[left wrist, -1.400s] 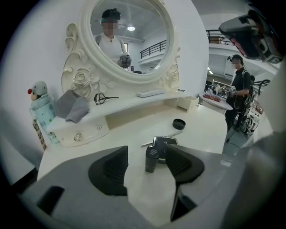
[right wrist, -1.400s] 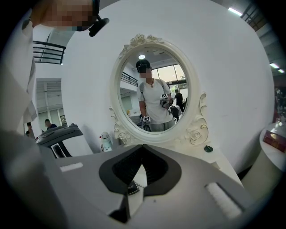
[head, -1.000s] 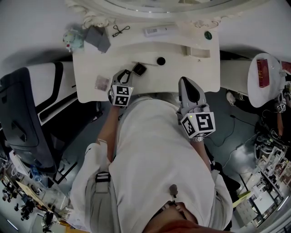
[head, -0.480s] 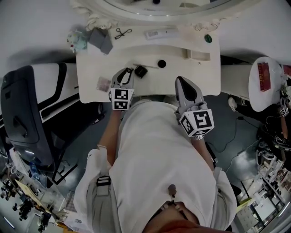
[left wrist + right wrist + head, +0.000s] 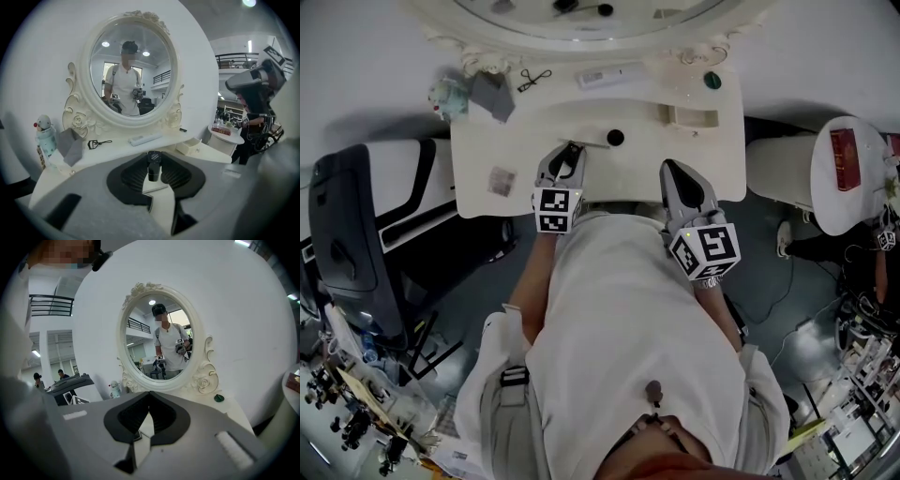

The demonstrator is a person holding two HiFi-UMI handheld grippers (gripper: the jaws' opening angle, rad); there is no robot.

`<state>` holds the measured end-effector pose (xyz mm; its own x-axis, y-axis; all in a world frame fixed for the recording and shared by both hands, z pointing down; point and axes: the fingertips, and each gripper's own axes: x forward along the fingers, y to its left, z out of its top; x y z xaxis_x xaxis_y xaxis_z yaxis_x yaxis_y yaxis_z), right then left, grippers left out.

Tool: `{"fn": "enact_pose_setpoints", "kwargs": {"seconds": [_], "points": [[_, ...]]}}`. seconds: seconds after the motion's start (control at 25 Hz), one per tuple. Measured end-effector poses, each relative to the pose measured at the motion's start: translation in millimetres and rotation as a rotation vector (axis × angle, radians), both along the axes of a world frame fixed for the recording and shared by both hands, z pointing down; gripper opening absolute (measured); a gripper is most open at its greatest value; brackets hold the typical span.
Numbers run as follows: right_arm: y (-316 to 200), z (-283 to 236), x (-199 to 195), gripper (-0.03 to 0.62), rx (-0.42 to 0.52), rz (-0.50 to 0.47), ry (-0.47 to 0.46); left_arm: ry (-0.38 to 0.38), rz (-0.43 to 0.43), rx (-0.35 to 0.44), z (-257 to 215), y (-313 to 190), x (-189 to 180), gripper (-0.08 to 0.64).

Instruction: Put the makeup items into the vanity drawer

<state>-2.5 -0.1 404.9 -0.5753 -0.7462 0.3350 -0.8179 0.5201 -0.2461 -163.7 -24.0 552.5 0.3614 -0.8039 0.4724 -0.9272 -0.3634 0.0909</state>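
While our left gripper [image 5: 153,173] pinches a small black makeup case [image 5: 153,161], our right gripper [image 5: 149,401] is pressed together, empty. We judge little stowed yet: ahead of the left jaws lie an eyelash curler [image 5: 98,143] and white tube [image 5: 145,138], the small drawer [image 5: 193,145] to their right.

White vanity top [image 5: 703,169]; on it eyelash curler [image 5: 534,79], grey pouch [image 5: 491,96], green cap [image 5: 712,81]

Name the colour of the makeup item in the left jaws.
Makeup item is black; best in left gripper view.
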Motion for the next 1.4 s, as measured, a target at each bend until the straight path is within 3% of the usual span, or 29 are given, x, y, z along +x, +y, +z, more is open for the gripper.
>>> {"fn": "enact_pose_setpoints", "kwargs": {"seconds": [0.4, 0.92, 1.4], "points": [[-33.7, 8.9, 83.7, 0.008, -0.02, -0.04, 0.001, 0.019, -0.008, 0.016, -13.8, -25.9, 87.5, 0.1], [-72.8, 29.4, 183.3, 0.008, -0.071, -0.025, 0.003, -0.016, 0.118, 0.026, -2.0, -86.7, 219.7, 0.1], [-85.5, 51.7, 240.6, 0.008, -0.132, -0.016, 0.024, -0.034, 0.125, -0.022, 41.5, -130.4, 283.6, 0.1]]}}
